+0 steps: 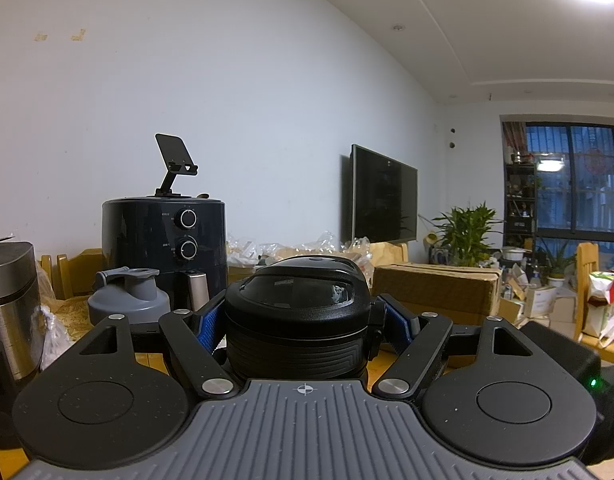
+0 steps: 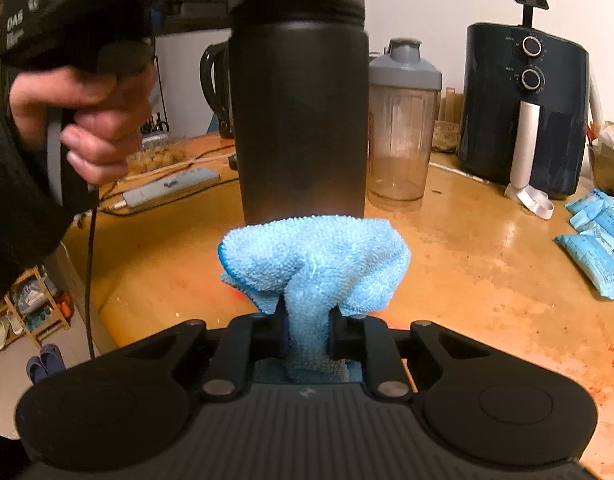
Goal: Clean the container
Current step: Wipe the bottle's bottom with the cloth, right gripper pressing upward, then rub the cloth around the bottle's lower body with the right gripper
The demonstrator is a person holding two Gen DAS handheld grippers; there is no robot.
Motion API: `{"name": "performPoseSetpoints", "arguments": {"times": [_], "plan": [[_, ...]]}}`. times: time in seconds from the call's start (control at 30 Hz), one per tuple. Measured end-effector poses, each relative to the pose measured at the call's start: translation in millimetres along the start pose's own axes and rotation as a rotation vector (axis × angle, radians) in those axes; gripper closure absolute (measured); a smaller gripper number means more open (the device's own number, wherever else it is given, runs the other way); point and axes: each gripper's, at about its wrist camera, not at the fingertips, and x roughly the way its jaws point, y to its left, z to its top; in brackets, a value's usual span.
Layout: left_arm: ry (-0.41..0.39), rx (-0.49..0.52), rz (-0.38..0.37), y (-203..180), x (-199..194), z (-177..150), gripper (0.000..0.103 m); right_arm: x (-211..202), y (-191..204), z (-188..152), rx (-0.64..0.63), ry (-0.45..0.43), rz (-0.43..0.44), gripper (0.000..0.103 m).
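A tall matte black bottle (image 2: 299,112) stands upright over the wooden table (image 2: 487,280). My left gripper (image 1: 301,320) is shut on the bottle's black lid end (image 1: 299,304), one blue pad (image 1: 207,322) on each side. A person's hand (image 2: 91,120) holds that gripper's handle at the upper left of the right wrist view. My right gripper (image 2: 307,320) is shut on a light blue microfibre cloth (image 2: 315,256). The cloth bunches out ahead of the fingers, right at the bottle's lower end, and hides its base.
A clear shaker with a grey lid (image 2: 405,120) and a dark air fryer (image 2: 523,112) stand behind the bottle to the right. A kettle (image 2: 215,80) and power strip (image 2: 171,192) lie to the left. Blue packets (image 2: 599,240) sit at the right edge.
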Motion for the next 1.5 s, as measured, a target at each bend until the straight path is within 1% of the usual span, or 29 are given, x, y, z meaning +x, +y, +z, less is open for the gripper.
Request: {"name": "performPoseSetpoints", "arguments": {"times": [0.5,0.7,0.9,1.1,1.3,1.33,1.4,1.43,1.5], "plan": [[0.004,0.002,0.002,-0.9,-0.7,-0.9,0.027,-34.3,3.1,27.8,0.01,-0.143,-0.005,0.092],[0.006,0.002,0.006,-0.9,-1.1,-0.6,0.027,-47.8,5.4,34.7,0.019,-0.219,-0.008,0.092],[0.01,0.01,0.009,-1.6,-0.8,0.1,0.027,-60.3,3.7,39.1,0.032,-0.316,-0.002,0.092],[0.012,0.02,0.013,-3.0,-0.2,0.3,0.027,-72.4,5.1,37.6,0.036,-0.441,-0.001,0.092],[0.011,0.013,0.017,-1.4,-1.1,0.4,0.027,-72.3,8.7,36.4,0.025,-0.461,-0.017,0.091],[0.012,0.013,0.017,-1.5,-0.9,0.5,0.027,-72.1,8.2,36.6,0.026,-0.46,-0.016,0.088],[0.013,0.014,0.018,-1.9,-0.6,0.8,0.027,-71.5,8.0,37.2,0.019,-0.46,-0.019,0.088],[0.013,0.014,0.018,-1.9,-0.4,0.8,0.027,-71.6,8.5,36.7,0.019,-0.459,-0.022,0.085],[0.013,0.015,0.019,-4.8,-0.7,1.2,0.027,-71.6,7.4,36.8,0.024,-0.459,-0.018,0.085]]}}
